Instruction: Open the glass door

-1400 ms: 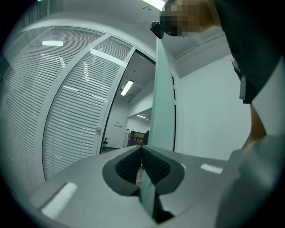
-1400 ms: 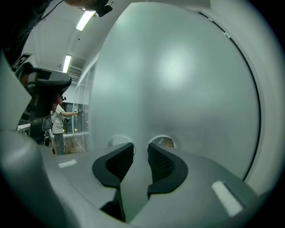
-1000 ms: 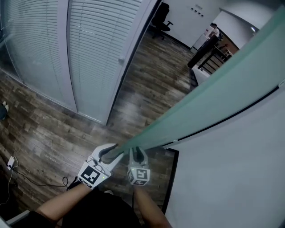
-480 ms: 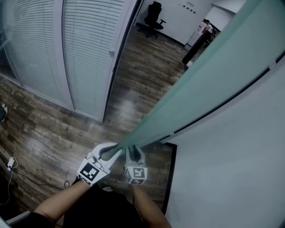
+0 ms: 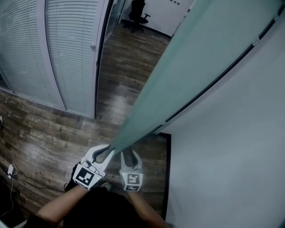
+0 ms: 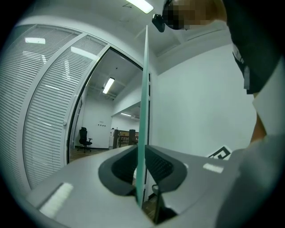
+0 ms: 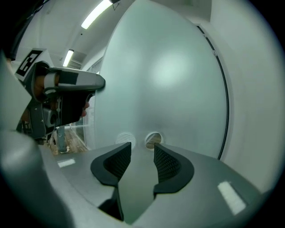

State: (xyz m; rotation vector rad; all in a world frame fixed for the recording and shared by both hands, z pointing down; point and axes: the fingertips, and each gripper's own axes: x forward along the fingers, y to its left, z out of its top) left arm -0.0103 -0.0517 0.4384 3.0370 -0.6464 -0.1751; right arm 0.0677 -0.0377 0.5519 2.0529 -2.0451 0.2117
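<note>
The frosted green glass door [image 5: 178,75] runs from the top right of the head view down to my two grippers. My left gripper [image 5: 103,153] is shut on the door's free edge [image 6: 143,111], and its pads [image 6: 156,167] pinch the thin glass from both sides. My right gripper [image 5: 129,153] is beside it, against the door's wall-side face [image 7: 164,80]. Its jaws have just been opening and stand apart with nothing gripped; only frosted glass shows between them. Two round fittings [image 7: 153,139] sit in the glass just past the right gripper's [image 7: 142,156] fingertips.
A white wall [image 5: 231,147] stands close on the right. A partition with blinds [image 5: 67,53] and a dark door frame [image 5: 100,67] are on the left, with an office chair [image 5: 137,11] in the room beyond. The floor [image 5: 40,129] is wood planks, with a cable [image 5: 10,170].
The door has swung, and its edge now stands steeper in the head view. Both grippers have moved with it, a little left and lower in the picture.
</note>
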